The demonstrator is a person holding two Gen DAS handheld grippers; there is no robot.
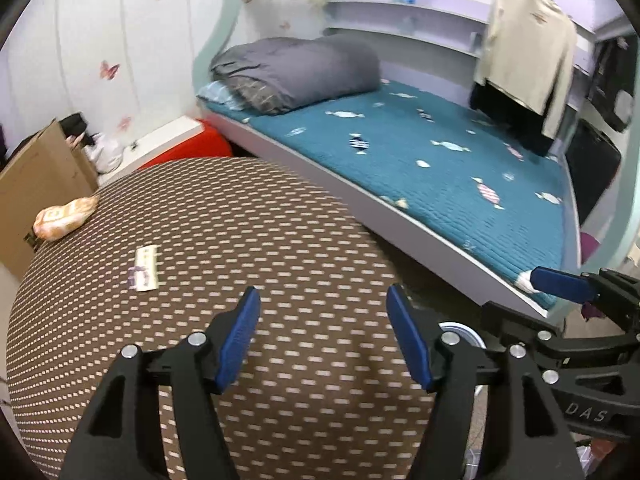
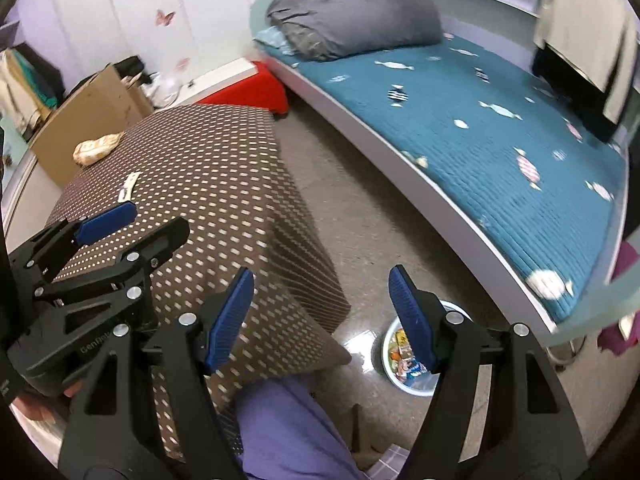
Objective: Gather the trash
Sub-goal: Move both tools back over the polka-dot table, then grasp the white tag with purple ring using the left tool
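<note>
A flat white wrapper (image 1: 145,268) lies on the brown dotted tablecloth (image 1: 256,240); it also shows in the right wrist view (image 2: 129,187). A crumpled orange and white wrapper (image 1: 64,218) lies at the table's far left edge, also seen in the right wrist view (image 2: 96,149). My left gripper (image 1: 322,312) is open and empty above the table, right of the flat wrapper. My right gripper (image 2: 322,292) is open and empty above the floor, over a white basin (image 2: 408,356) holding several wrappers. The right gripper also shows in the left wrist view (image 1: 560,284).
A bed with a teal cover (image 1: 440,160) and a grey duvet (image 1: 304,68) runs along the right. A cardboard box (image 1: 36,176) and a red stool (image 1: 192,146) stand behind the table. Clothes (image 1: 528,52) hang over the bed. My purple-clad leg (image 2: 292,432) is below.
</note>
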